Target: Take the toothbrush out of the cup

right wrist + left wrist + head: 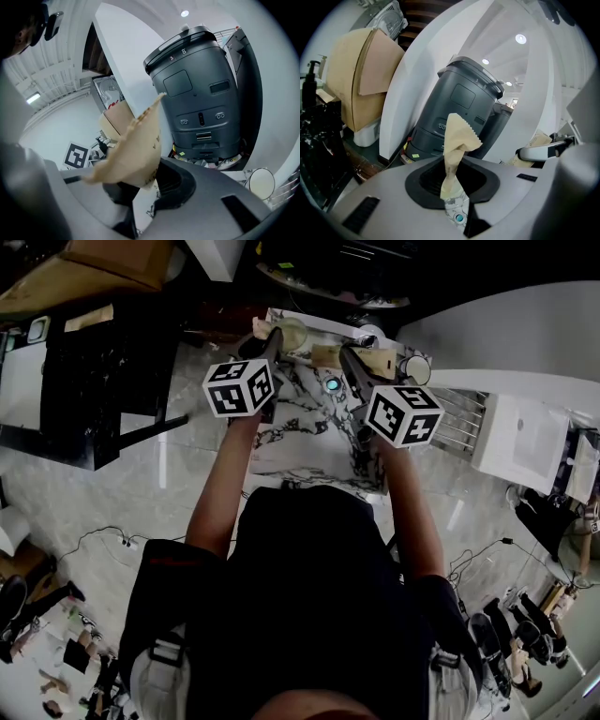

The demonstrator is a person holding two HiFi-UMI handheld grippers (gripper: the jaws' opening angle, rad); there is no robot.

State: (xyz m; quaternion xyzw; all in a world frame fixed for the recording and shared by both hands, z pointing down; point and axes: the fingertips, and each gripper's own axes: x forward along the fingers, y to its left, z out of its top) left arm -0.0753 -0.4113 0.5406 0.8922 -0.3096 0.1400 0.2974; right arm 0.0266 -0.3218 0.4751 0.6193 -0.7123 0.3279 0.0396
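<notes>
1. Head view: at upper centre, the left gripper (270, 336) reaches over a marble table (300, 442). A clear cup (293, 334) stands just right of its tip.
2. Left gripper view: its jaws stand narrow, pinching a tan, zigzag-edged paper piece (457, 136).
3. Right gripper view: the right gripper (140, 187) clamps a tan paper packet (133, 150). No view lets me make out the toothbrush.

Two grippers — one left gripper (453, 197), one right gripper (140, 187) — and two marker cubes (240, 387), one on each. One marble table (305, 439), one dark grey machine (459, 108); tan cloth (457, 136) shows at both jaws, one piece or two I cannot tell
</notes>
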